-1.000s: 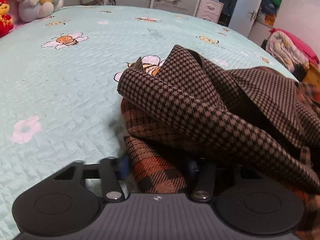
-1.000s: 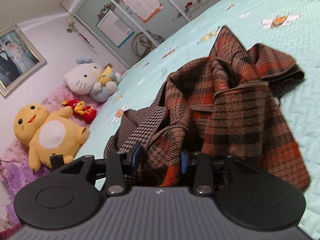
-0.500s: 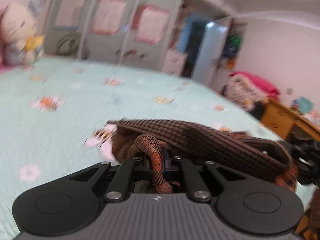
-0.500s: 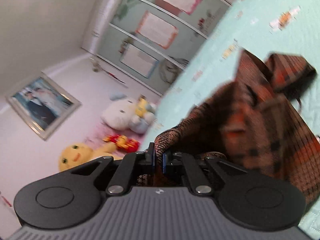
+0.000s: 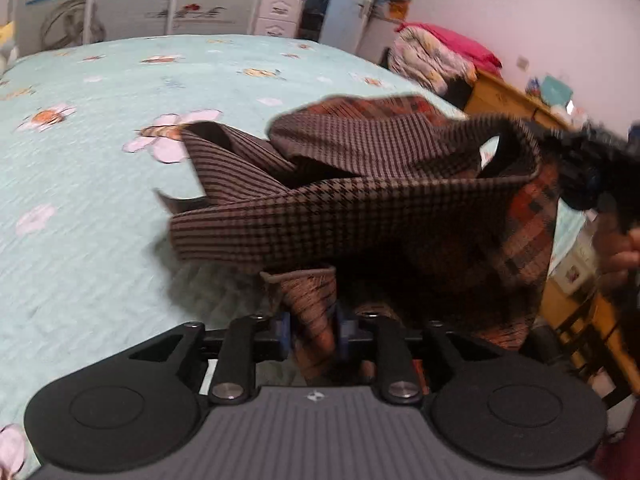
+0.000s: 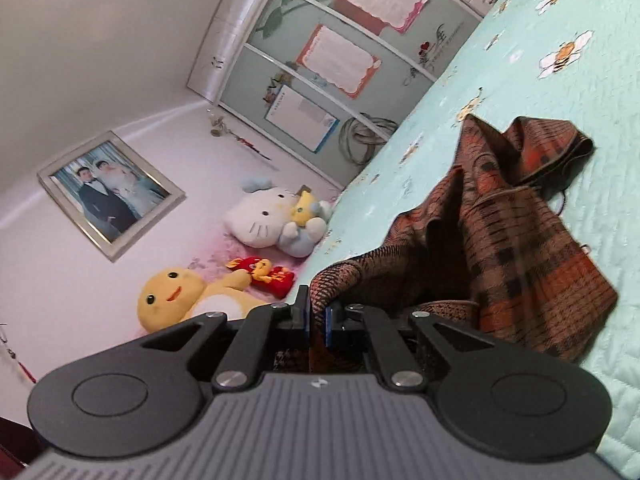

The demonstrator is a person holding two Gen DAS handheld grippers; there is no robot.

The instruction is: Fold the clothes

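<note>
One brown checked garment hung between two grippers above the mint bed, the left gripper and the right gripper each with jaws pinched narrow on a fold, bare quilt stretching toward ten o'clock.

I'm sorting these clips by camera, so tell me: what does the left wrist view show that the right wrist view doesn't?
Only the left wrist view: the right gripper, blurred, at the garment's far corner, a wooden desk, and pink bedding piled beside the bed.

Only the right wrist view: a framed photo on the wall, a white cat plush and a yellow plush.

Both: the brown checked garment lifted above the mint quilt, each gripper shut on a fold of it, left gripper, and the wardrobe doors.
</note>
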